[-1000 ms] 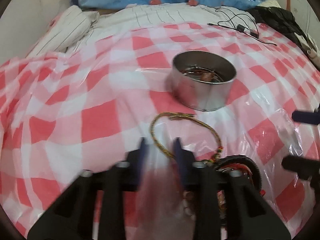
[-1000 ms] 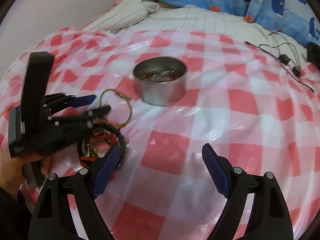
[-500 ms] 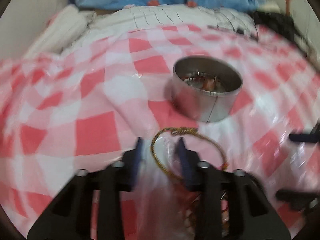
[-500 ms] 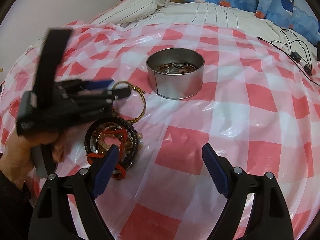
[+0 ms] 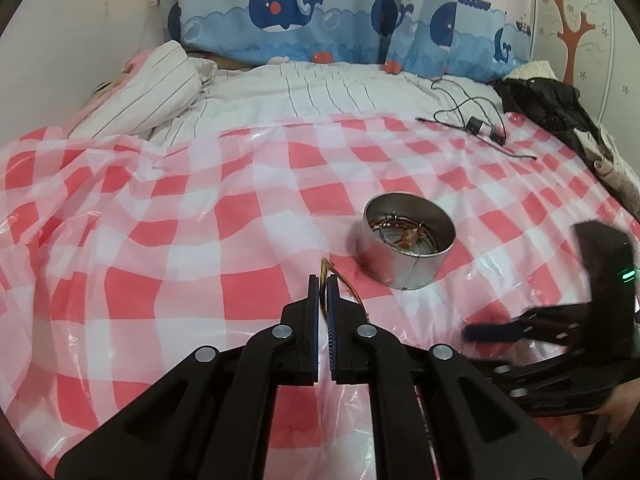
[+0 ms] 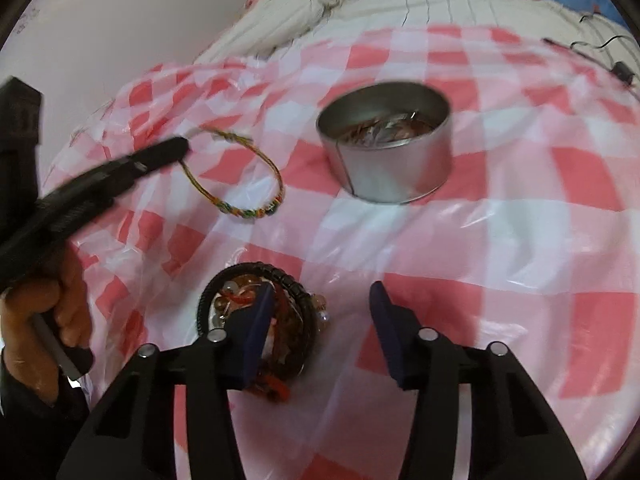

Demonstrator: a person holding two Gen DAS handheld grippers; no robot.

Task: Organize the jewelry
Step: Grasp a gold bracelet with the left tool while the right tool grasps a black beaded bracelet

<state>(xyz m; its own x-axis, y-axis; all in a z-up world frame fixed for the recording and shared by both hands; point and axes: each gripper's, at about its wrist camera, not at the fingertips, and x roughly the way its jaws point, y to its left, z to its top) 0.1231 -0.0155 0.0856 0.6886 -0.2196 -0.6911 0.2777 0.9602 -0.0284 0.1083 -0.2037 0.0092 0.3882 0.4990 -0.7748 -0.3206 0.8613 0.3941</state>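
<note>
My left gripper is shut on a gold braided cord bracelet and holds it lifted off the bed; in the right wrist view the bracelet hangs as a loop from the left gripper. A round metal tin with jewelry inside stands just right of it; it also shows in the right wrist view. My right gripper is open, its left finger over a pile of black, red and beaded bracelets on the checked sheet.
A red-and-white checked plastic sheet covers the bed. A striped duvet lies at the back left. A black cable with plugs and dark clothes lie at the back right. Whale-print curtains hang behind.
My left gripper closed on the gold cord bracelet and lifted it off the sheet. My right gripper moved forward over the bracelet pile, closer to the tin.
</note>
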